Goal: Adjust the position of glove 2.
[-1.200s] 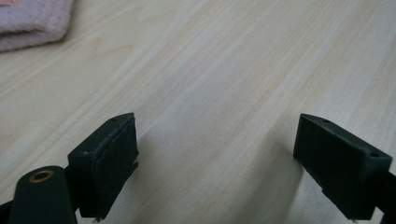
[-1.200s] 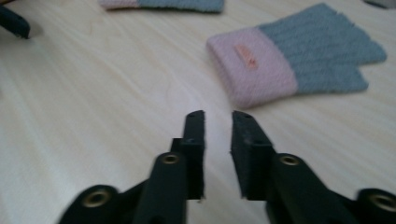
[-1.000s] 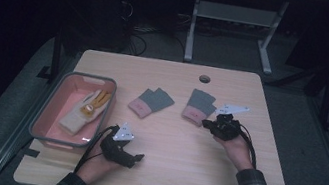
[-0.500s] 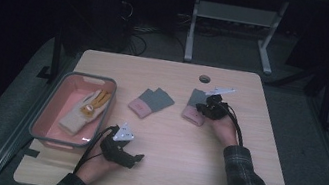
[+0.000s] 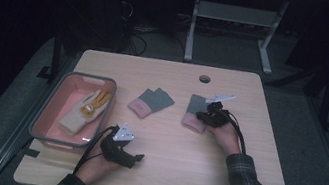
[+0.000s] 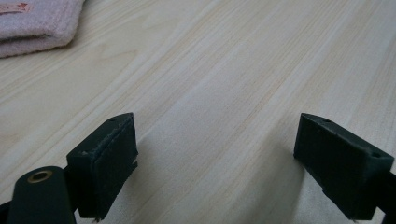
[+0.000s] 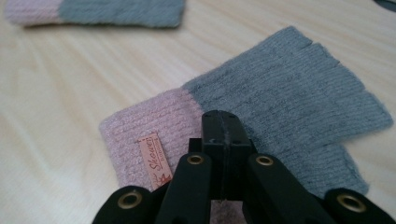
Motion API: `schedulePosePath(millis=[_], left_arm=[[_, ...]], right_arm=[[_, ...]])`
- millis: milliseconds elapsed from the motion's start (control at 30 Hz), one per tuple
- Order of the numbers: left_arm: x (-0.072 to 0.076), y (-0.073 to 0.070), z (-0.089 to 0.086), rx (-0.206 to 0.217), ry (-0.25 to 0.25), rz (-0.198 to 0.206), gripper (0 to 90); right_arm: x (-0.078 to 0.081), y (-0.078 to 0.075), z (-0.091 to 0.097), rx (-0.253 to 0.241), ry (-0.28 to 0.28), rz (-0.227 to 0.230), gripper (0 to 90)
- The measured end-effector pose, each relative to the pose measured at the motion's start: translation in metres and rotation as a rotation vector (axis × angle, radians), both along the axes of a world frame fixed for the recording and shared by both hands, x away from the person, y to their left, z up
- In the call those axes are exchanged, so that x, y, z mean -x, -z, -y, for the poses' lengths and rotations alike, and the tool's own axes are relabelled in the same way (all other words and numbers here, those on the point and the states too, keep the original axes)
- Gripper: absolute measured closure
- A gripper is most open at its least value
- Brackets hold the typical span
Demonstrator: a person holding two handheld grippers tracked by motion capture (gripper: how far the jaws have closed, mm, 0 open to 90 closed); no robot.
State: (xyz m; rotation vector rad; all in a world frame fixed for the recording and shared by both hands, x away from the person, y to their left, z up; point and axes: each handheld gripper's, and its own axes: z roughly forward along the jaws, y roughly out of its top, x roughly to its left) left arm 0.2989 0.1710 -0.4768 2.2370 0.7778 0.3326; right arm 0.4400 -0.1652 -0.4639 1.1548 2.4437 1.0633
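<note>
The right tongs, jaws together, have moved left onto the grey-pink glove.

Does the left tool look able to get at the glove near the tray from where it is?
Probably yes: the left tool is open over bare table, and nothing lies between it and that glove.

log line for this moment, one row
right gripper: shut, over right glove | left gripper: open, empty, on table | other glove: mid-table | bin: holds tan glove
</note>
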Motion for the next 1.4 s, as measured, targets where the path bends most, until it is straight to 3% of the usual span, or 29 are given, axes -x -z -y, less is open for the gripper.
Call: schedulePosePath(millis=[533, 900, 1400], left_arm=[[0.0, 0.0, 0.0, 0.0, 0.0, 0.0, 12.4], [0.0, 0.0, 0.0, 0.0, 0.001, 0.0, 12.4], [0.0, 0.0, 0.001, 0.009, -0.006, 0.002, 12.4]], right_arm=[[0.055, -0.001, 0.011, 0.022, -0.064, 0.007, 90.0], [0.096, -0.004, 0.024, 0.041, -0.09, -0.012, 90.0], [0.148, -0.006, 0.036, 0.051, -0.166, -0.025, 90.0]])
